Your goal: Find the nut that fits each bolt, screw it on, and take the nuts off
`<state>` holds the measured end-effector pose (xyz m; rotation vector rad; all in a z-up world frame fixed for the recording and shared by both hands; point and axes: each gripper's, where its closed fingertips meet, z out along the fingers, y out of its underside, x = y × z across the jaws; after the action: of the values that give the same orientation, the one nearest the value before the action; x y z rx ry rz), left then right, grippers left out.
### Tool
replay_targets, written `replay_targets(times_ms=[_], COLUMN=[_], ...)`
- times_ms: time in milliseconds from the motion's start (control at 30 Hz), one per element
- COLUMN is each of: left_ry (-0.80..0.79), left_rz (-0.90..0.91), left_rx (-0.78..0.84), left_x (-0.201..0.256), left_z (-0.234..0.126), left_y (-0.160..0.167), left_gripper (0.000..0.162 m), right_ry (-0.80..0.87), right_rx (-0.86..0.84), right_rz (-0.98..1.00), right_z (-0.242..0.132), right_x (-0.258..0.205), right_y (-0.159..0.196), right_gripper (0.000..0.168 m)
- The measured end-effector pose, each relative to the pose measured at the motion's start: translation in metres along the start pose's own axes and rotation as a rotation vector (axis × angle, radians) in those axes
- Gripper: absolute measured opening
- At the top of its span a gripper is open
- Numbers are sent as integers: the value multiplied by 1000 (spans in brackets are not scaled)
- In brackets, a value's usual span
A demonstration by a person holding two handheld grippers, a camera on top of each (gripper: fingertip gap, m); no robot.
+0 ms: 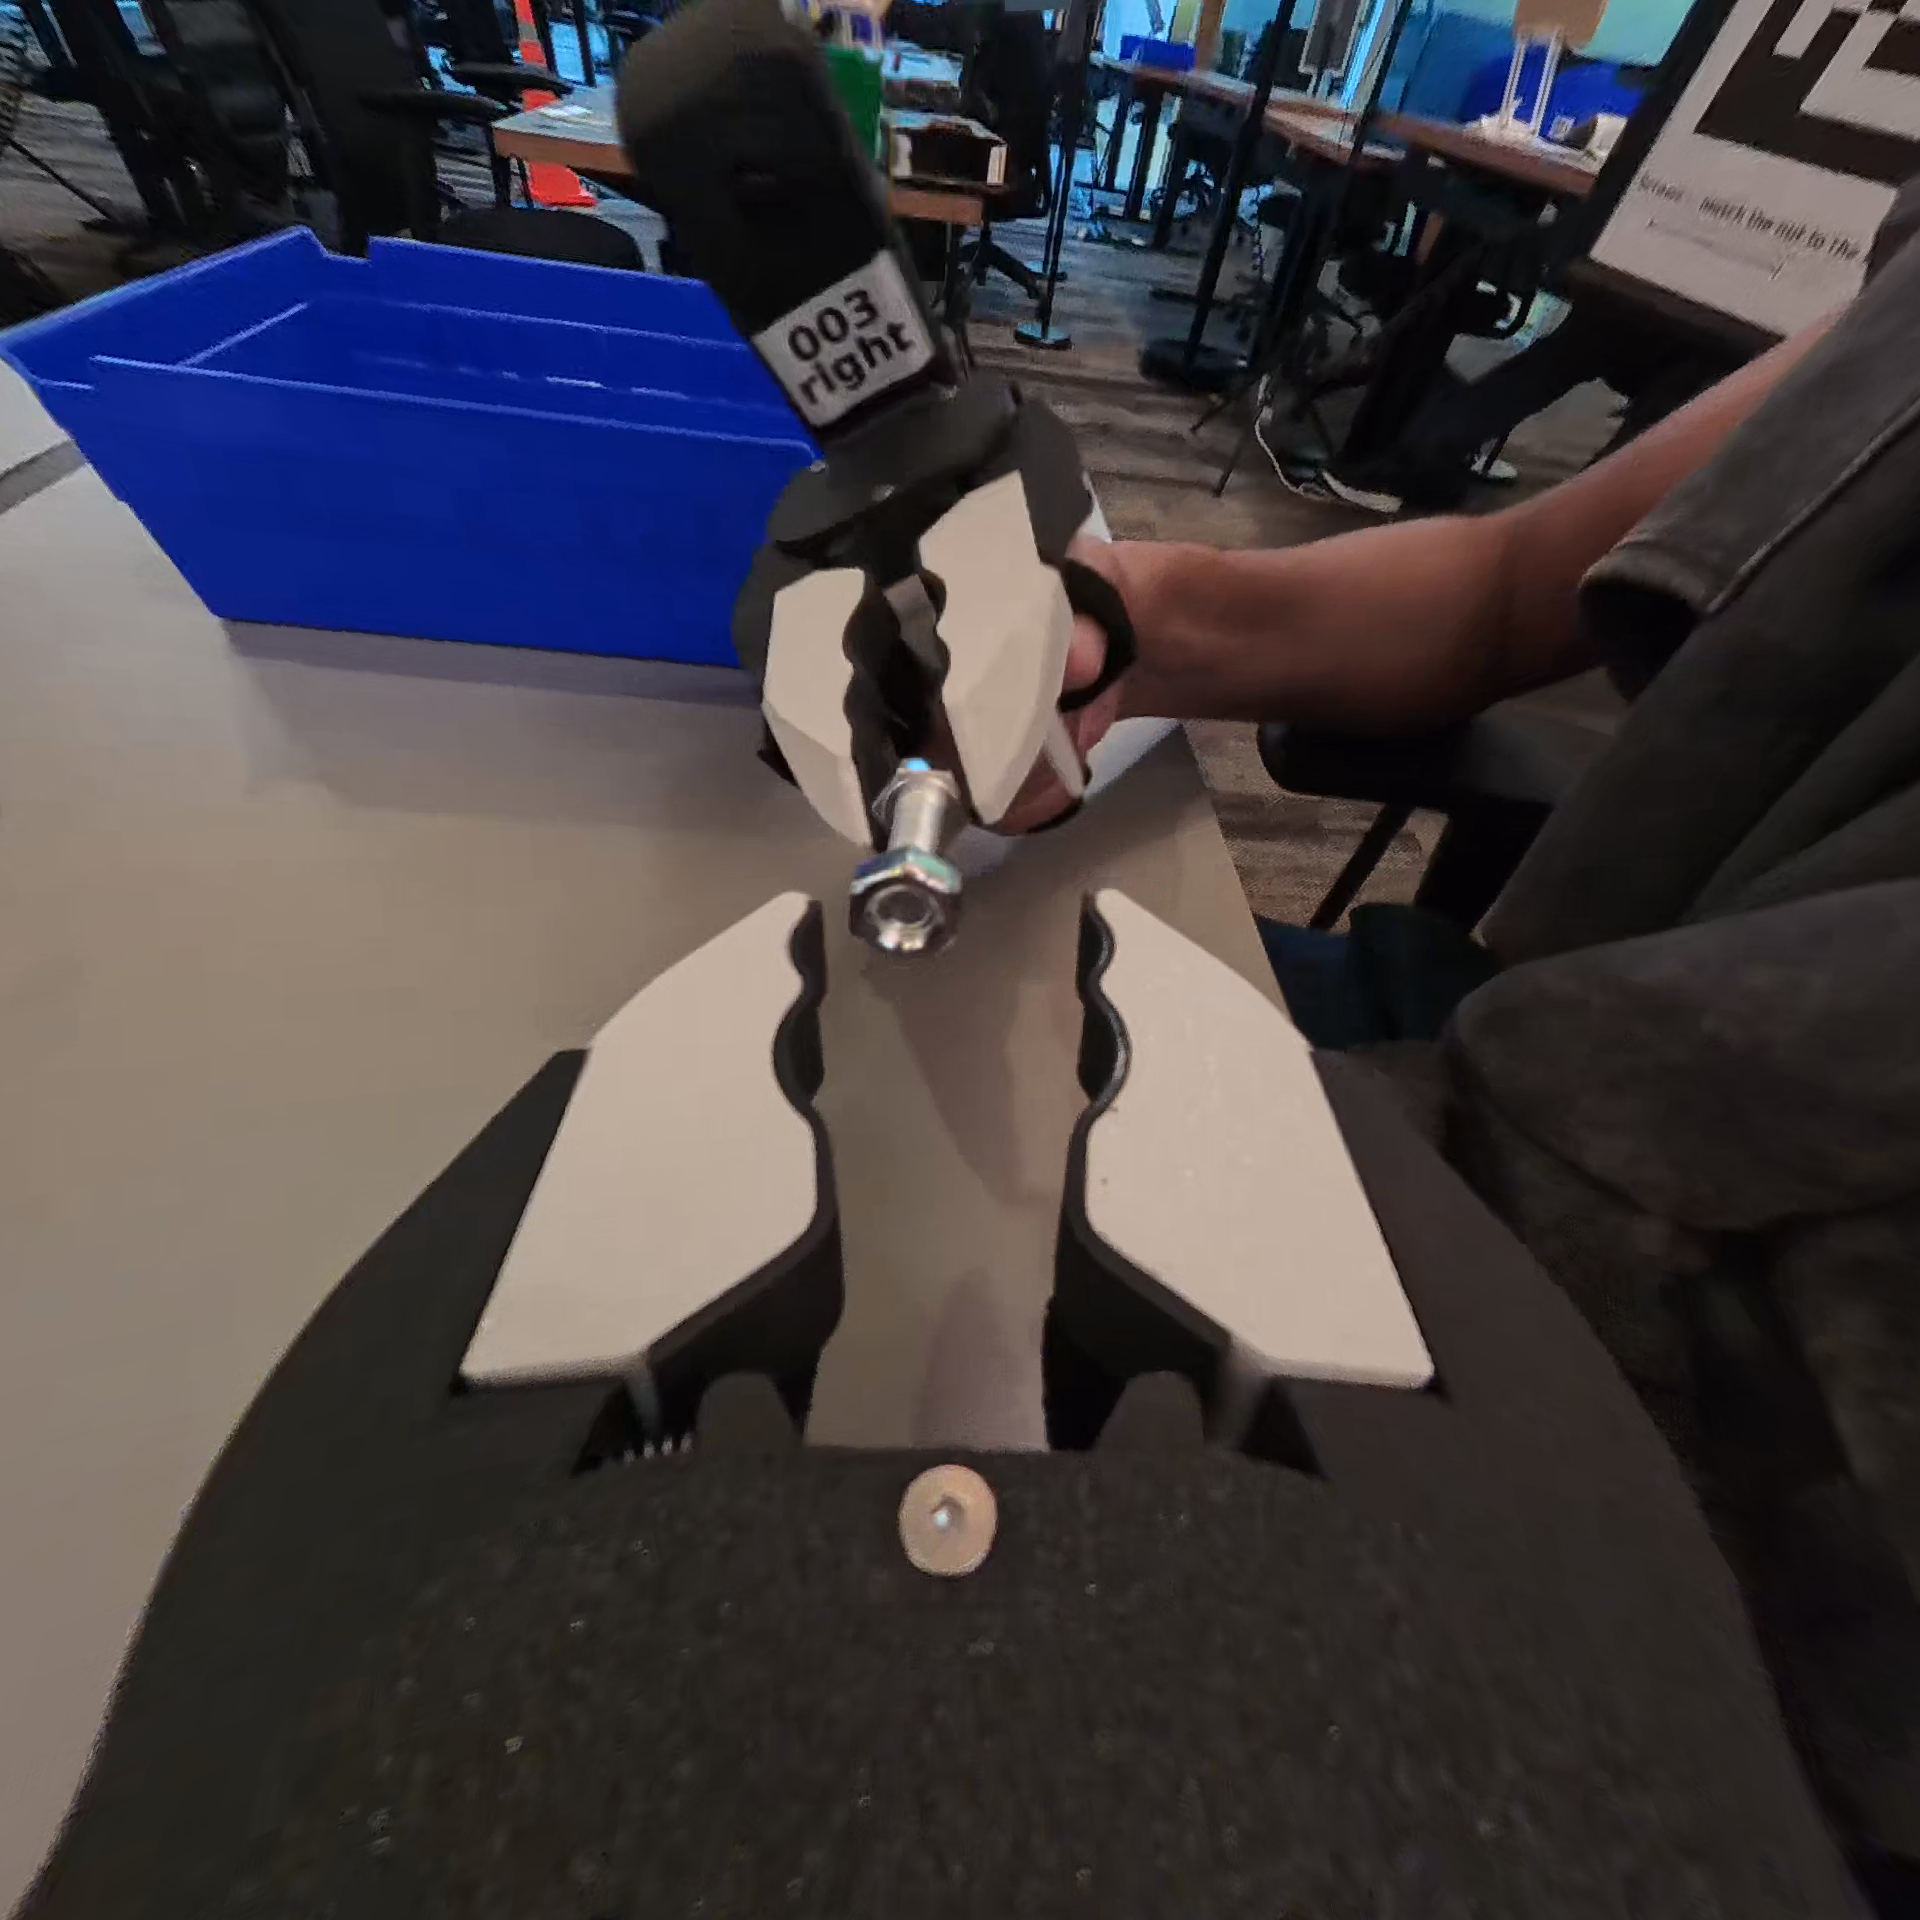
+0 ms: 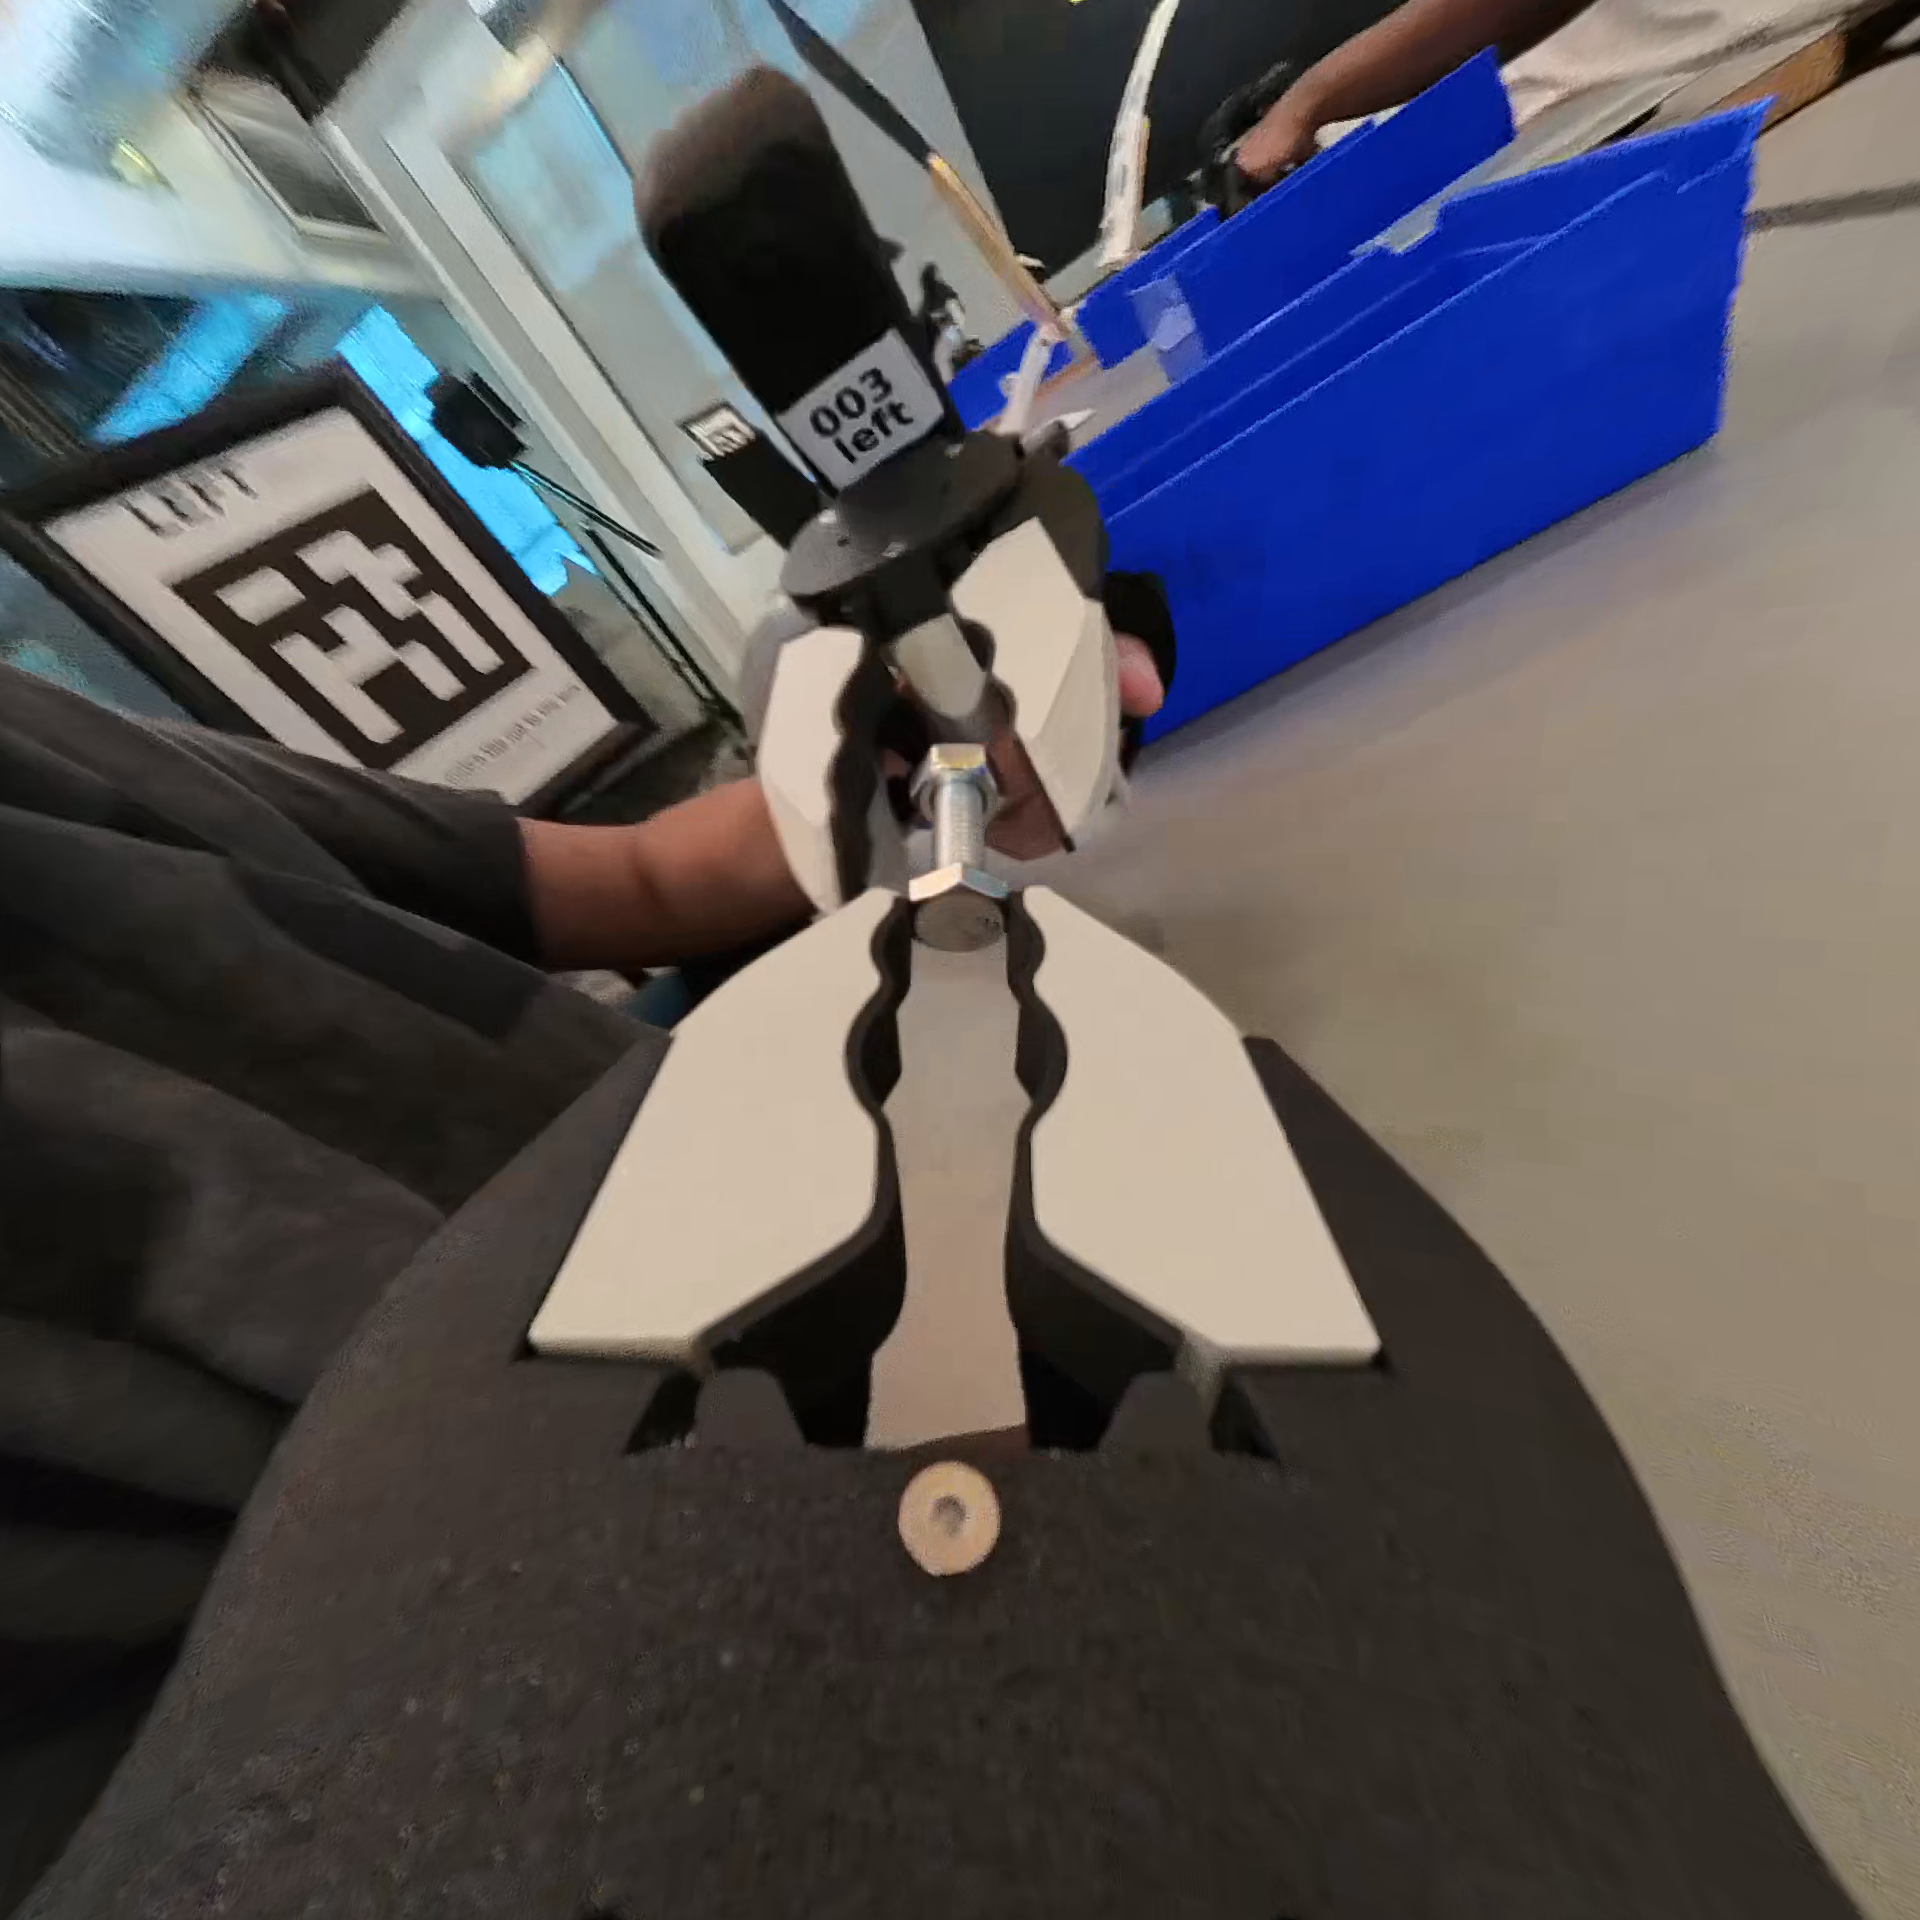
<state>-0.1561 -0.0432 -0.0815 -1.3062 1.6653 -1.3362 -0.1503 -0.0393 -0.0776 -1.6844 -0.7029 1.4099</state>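
Note:
A silver bolt (image 2: 960, 831) is held by its head in my right gripper (image 2: 956, 914), which is shut on it. The bolt points away, toward my left gripper (image 2: 935, 821). A hex nut (image 2: 956, 774) sits on the far end of the thread. In the left wrist view the nut (image 1: 904, 909) faces the camera. It sits just in front of my left gripper (image 1: 951, 914), close to the left fingertip (image 1: 790, 925). The left gripper's jaws stand wide apart and hold nothing. The right gripper (image 1: 914, 795) grips the bolt (image 1: 920, 805) above the grey table (image 1: 312, 935).
A blue plastic bin (image 1: 468, 499) stands on the table behind the grippers; it also shows in the right wrist view (image 2: 1403, 468). A second blue bin (image 2: 1299, 239) with another person's arm (image 2: 1403, 73) lies farther back. The table edge (image 1: 1236, 883) and dark clothing (image 1: 1714, 935) are to the right. My left and right fingertips are right by each other.

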Motion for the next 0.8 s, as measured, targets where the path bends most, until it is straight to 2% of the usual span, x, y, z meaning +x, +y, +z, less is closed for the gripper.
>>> replay_targets(times_ms=[100, 167, 233, 300, 367, 433, 800], left_ry=[0, -4, -15, 1, 31, 72, 324], left_rz=[37, 65, 83, 50, -48, -162, -878], left_rx=[16, 40, 43, 32, 45, 58, 78], left_x=[3, 4, 4, 4, 2, 0, -4], left_z=[1, -2, -3, -3, -3, -3, 4], left_y=[-2, -6, -8, -6, -10, -13, -6], left_gripper=[34, 18, 18, 18, 18, 18, 18], right_ry=[-60, -86, -86, -44, 47, 179, 781], right_rx=[-17, -15, -13, -24, -13, -20, -322], right_rz=[74, 95, 97, 18, -164, -432, -1608], right_z=[2, 3, 4, 4, 3, 1, -8], right_x=[-5, -8, -8, -8, -6, -4, 9], right_y=[4, 5, 4, 5, 1, -2, 0], right_gripper=[18, 18, 18, 18, 18, 18, 18])
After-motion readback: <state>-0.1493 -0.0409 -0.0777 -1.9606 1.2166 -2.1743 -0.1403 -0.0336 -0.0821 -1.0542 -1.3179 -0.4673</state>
